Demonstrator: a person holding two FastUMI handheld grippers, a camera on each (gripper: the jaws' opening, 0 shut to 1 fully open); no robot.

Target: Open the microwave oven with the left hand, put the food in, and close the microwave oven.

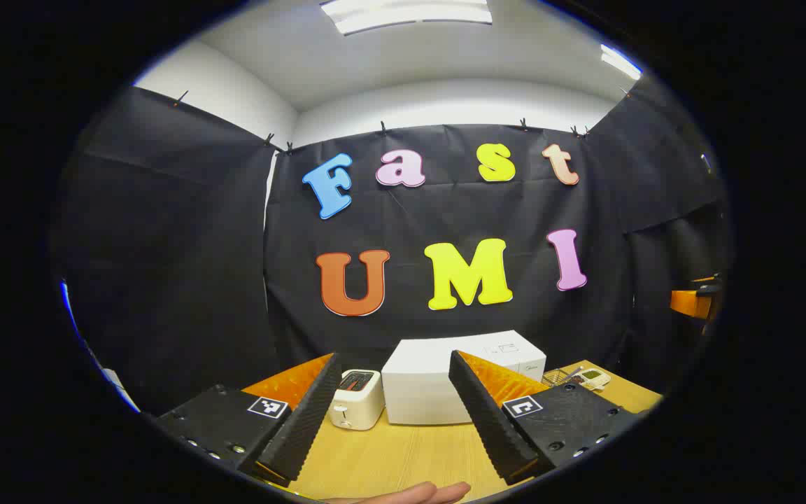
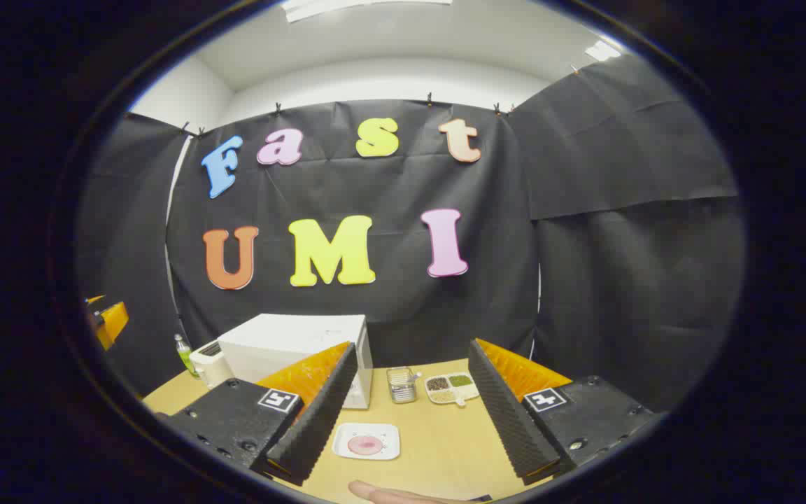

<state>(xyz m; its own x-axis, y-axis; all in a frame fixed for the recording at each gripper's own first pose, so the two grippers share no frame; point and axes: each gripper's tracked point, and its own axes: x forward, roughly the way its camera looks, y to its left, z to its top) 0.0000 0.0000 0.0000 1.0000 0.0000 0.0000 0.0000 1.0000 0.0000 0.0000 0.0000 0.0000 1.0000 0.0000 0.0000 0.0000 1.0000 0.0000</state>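
On table point(image 2: 438, 437): microwave point(image 1: 420, 388) shut, well ahead of left gripper point(image 1: 394, 409); food plate point(image 2: 366, 442) lies betw. right gripper point(image 2: 406, 413) fingers, untouched. Both grippers held apart, empty. Risks: toaster point(image 1: 355, 399) just beside microwave gets knocked; plate slid if gripped off-ctr.

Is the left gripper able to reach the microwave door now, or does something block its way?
Probably yes. The left gripper is open and faces the microwave across bare table. The toaster stands beside it, not in front.
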